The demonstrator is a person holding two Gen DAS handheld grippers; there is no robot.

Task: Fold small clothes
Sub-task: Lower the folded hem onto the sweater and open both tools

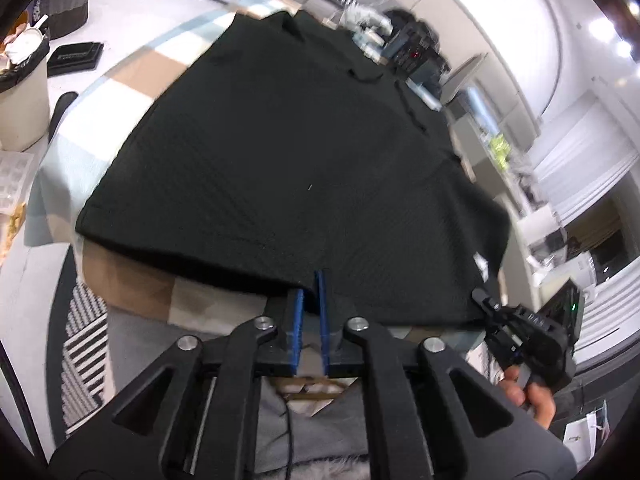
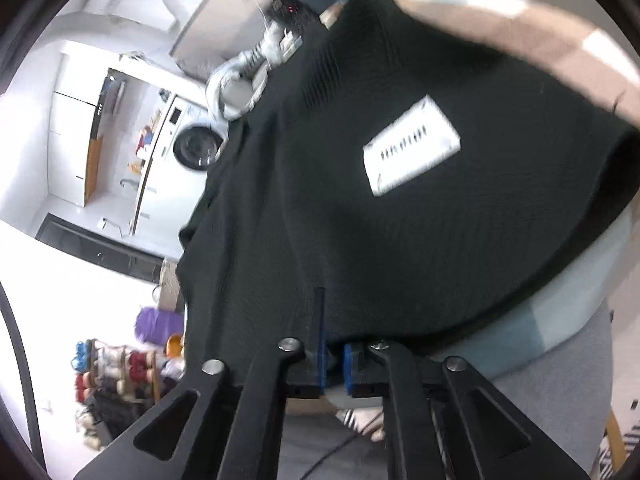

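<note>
1. Your black garment is lying spread across the desk, which is wearing a checked cloth of tan, white and pale blue, and its hem is reaching the desk's near edge.
2. Your left tongs are sitting at that near hem, their blue pads nearly together and pinching the edge of the fabric.
3. Your right tongs are working at the garment's near right corner; they are drawn almost together on the cloth, with one finger lying on top of the fabric and the other hidden beneath it.
4. A white label is showing on the garment in the right wrist view.
5. Your right hand is gripping the tongs' handle past the desk's near right corner.
</note>
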